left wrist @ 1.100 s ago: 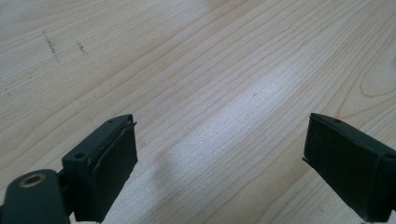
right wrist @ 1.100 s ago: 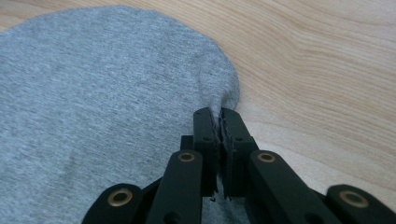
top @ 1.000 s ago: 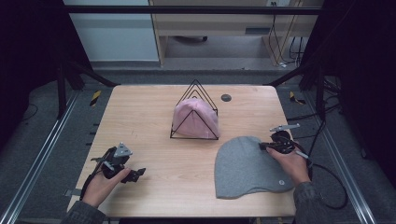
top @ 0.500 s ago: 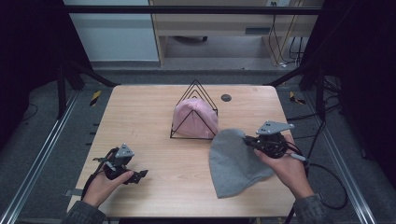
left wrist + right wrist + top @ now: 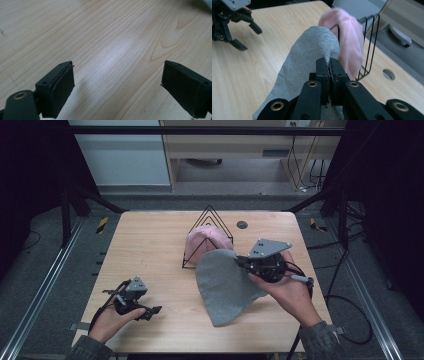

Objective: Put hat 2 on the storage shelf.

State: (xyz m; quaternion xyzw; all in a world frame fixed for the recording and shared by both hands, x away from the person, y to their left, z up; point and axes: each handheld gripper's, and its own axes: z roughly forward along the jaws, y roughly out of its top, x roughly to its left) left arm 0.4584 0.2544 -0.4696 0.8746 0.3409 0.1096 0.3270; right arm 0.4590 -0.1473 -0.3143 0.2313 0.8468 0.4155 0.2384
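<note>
A grey knitted hat (image 5: 225,285) hangs from my right gripper (image 5: 239,262), whose jaws are shut on its edge, and the lower tip still touches the table. In the right gripper view the black jaws (image 5: 329,62) pinch the grey fabric (image 5: 307,55) just in front of a pink hat (image 5: 350,37). That pink hat (image 5: 205,242) is draped on a black wire stand (image 5: 210,217) at the middle of the table. My left gripper (image 5: 152,310) rests at the front left, open, with bare wood between its pads (image 5: 117,85).
The light wooden table (image 5: 150,250) has a small round hole (image 5: 242,224) near its far edge, right of the stand. Metal rails run along both sides of the table. Cables trail from the right gripper off the right edge.
My right gripper has risen and moved left toward the wire stand, lifting the grey hat off the table so that it hangs. The left gripper has stayed put.
</note>
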